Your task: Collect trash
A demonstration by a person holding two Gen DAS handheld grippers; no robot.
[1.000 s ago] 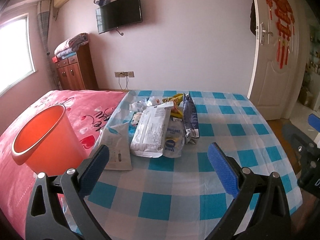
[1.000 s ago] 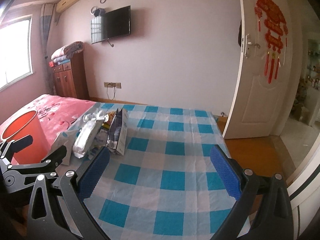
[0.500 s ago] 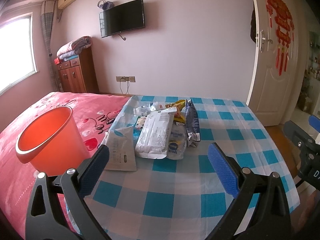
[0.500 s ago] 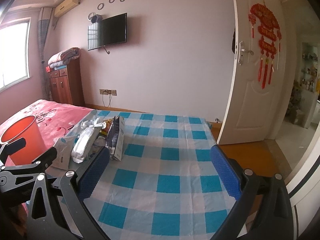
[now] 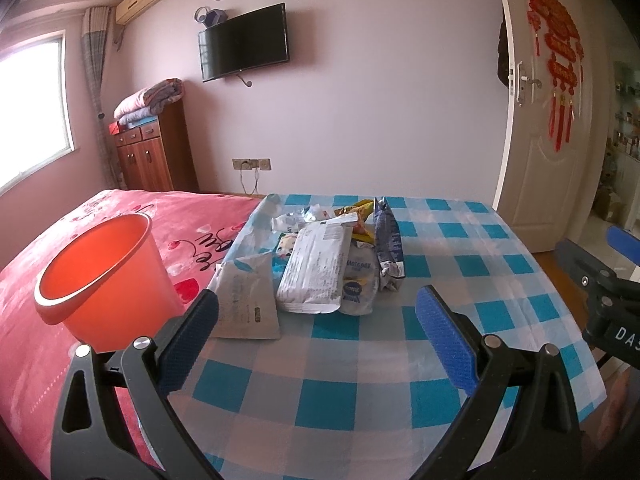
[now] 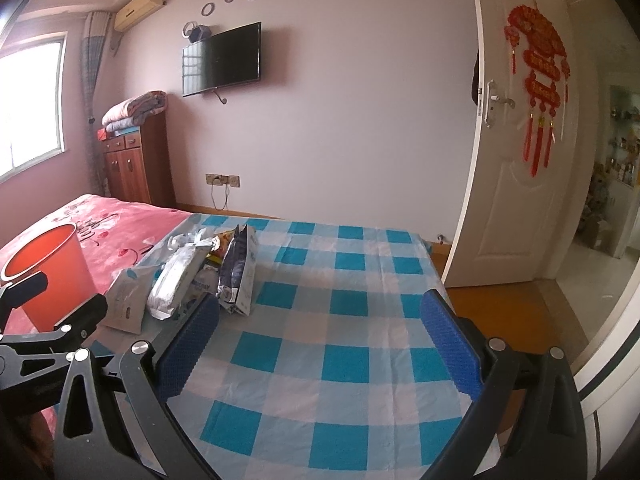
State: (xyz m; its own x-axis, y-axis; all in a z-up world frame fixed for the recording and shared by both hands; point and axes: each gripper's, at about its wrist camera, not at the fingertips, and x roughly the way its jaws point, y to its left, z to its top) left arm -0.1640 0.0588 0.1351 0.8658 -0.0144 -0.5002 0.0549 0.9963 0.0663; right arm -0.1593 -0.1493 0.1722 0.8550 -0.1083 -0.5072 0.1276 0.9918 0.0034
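Bed, foot end: blue-and-white checked cloth (image 5: 360,360) spread over a pink floral bedspread (image 5: 120,216).

Trash, one loose pile on the checked cloth near its left edge:
- flat white pouch (image 5: 247,304), nearest the bucket, lying flat;
- long white wrapper with small print (image 5: 316,268), resting on top of a white-and-blue packet (image 5: 360,284);
- dark blue foil bag (image 5: 387,240), standing on its edge at the right of the pile;
- yellow wrapper (image 5: 360,210) and crumpled clear plastic (image 5: 296,218) at the far end, labels too small to read.

Orange plastic bucket (image 5: 100,280): upright on the pink bedspread, just left of the pile, apart from the white pouch; nothing can be made out inside it from this angle.

Left hand-held gripper (image 5: 318,326): blue-padded jaws spread wide, nothing between them, held above the cloth short of the pile.

Right hand-held gripper (image 6: 320,334): jaws likewise wide apart and holding nothing, over bare checked cloth to the right of the pile, the dark blue foil bag just beyond its left finger.

Room: wall-mounted television (image 6: 222,60), wooden cabinet (image 6: 134,164) with folded quilts on top, white door (image 6: 516,184) standing open.
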